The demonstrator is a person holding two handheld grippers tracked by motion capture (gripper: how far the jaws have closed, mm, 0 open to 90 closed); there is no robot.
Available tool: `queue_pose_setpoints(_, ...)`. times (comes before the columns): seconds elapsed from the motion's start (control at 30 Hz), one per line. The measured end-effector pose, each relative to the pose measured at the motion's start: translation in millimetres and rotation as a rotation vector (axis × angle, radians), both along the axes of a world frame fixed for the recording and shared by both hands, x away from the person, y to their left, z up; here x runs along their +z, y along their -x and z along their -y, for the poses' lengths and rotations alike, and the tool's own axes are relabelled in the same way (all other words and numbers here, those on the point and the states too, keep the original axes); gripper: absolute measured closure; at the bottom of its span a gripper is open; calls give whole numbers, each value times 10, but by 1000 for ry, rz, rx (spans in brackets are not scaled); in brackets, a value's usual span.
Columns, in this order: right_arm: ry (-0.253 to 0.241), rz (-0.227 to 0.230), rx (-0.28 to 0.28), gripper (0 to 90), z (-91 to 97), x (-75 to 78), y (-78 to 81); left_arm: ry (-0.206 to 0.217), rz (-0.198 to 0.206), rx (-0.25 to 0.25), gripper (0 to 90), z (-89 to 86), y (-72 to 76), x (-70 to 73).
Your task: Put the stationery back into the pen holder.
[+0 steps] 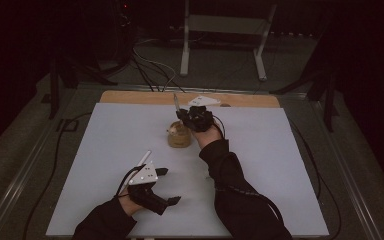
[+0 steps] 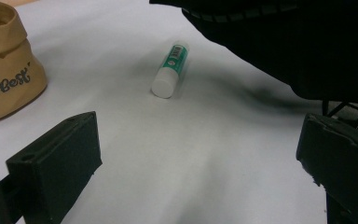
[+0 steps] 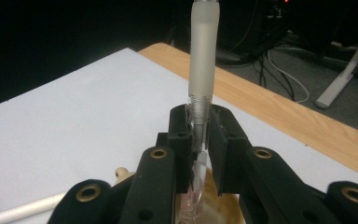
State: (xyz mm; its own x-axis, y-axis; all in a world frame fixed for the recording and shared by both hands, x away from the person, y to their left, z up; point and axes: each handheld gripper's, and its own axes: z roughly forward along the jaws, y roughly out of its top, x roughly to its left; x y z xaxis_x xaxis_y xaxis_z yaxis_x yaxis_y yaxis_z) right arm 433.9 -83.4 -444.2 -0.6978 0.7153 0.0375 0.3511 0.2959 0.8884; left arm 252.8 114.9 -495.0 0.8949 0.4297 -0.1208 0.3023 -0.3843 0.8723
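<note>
Resting near the front edge of the white sheet [image 1: 105, 150], the left gripper [image 1: 166, 186] sits low in the person's left hand [image 1: 130, 202], its two black jaws standing wide apart with nothing between them. A thin white stick [image 1: 142, 159] lies on the sheet just behind it. In the left gripper view, a small white tube with a green label [image 2: 170, 71] lies on its side on the sheet ahead of those open jaws, well apart from them, with a dark sleeve [image 2: 298, 42] reaching over just past it. To the tube's left in that view stands a tan paper pouch [image 2: 7, 70] with a rolled rim and dark lettering on its side.

Farther back, near the middle of the sheet, the right gripper [image 1: 184, 116] is held over that same pouch [image 1: 178, 135]. Its jaws are clamped on a clear pen [image 3: 200, 93], pinching it at the threaded part of the barrel. The pen stands nearly upright, its frosted upper end rising above the jaws and its lower end reaching down into the mouth of the pouch. Beyond the sheet, a strip of wooden tabletop [image 3: 261, 102] shows, then grey floor with cables [image 1: 150, 65] and the legs of a pale frame [image 1: 185, 45].
</note>
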Motion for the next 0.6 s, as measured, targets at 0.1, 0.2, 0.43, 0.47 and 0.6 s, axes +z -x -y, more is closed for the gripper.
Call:
queue_pose_setpoints(0.1,-5,-19,1,794,-3,-33,-24,0,-1,3,4,0,-2,0)
queue_pose_setpoints(0.2,3,-40,7,793,-20,-68,-47,-2,-2,10,4,2,-3,-1)
queue_pose_setpoints(0.43,11,-78,13,788,-41,-124,-89,1,-6,12,4,-1,-6,6)
queue_pose_setpoints(0.47,11,-78,15,785,-44,-123,-88,1,-5,12,4,-1,-6,6)
queue_pose_setpoints(0.6,-46,-87,29,678,-15,-80,-81,4,0,10,4,-1,-3,16)
